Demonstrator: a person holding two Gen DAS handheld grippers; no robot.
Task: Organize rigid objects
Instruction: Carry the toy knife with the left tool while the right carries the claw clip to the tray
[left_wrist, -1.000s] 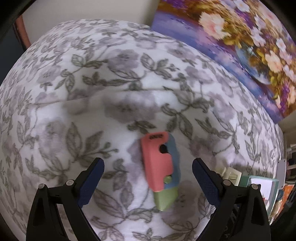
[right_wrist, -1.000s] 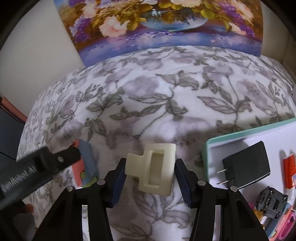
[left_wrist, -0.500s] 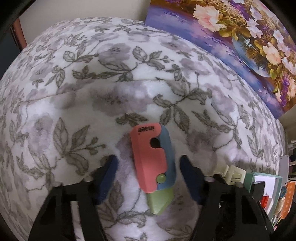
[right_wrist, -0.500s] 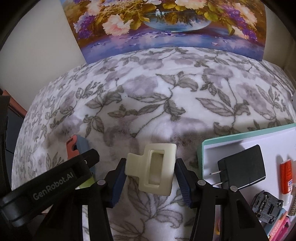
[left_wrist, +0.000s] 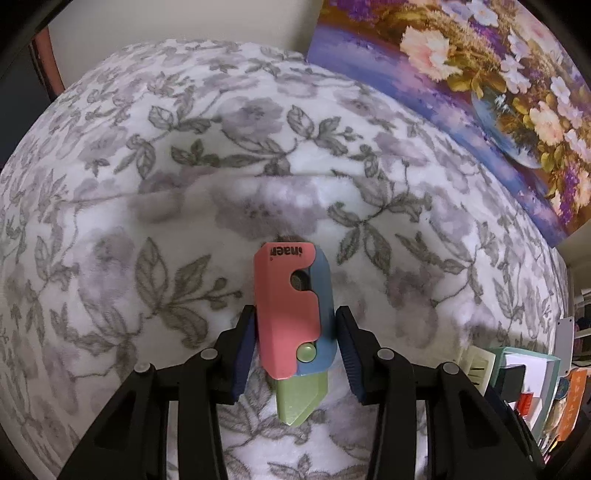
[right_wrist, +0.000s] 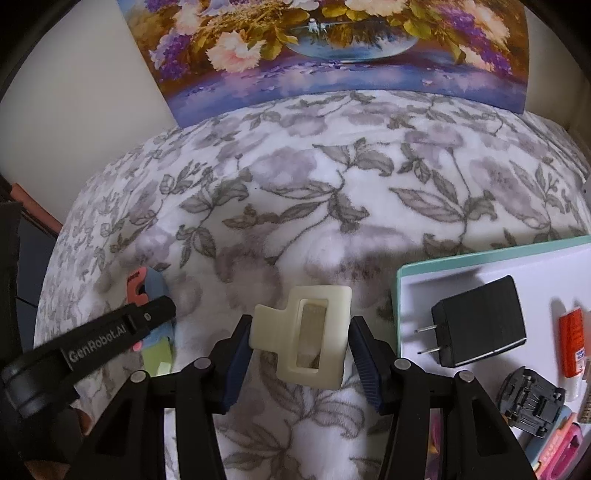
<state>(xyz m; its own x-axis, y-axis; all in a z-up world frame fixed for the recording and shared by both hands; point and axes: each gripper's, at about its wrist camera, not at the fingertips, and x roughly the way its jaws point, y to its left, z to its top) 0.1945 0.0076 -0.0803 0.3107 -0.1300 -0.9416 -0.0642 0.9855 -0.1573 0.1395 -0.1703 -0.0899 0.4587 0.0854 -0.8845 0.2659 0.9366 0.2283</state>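
A pink, blue and green utility-knife toy lies on the floral blanket. My left gripper is shut on the toy, its pads pressed against both sides. The toy also shows at the left of the right wrist view, partly behind the left gripper's arm. My right gripper is shut on a cream plastic clip and holds it just above the blanket, left of the tray.
A white tray with a teal rim at the right holds a black charger plug, a glue stick, a black clip and pink items. A flower painting leans on the wall behind the blanket.
My left gripper moved forward around the toy and closed from wide open onto its sides. The right gripper kept its hold on the cream clip and barely moved.
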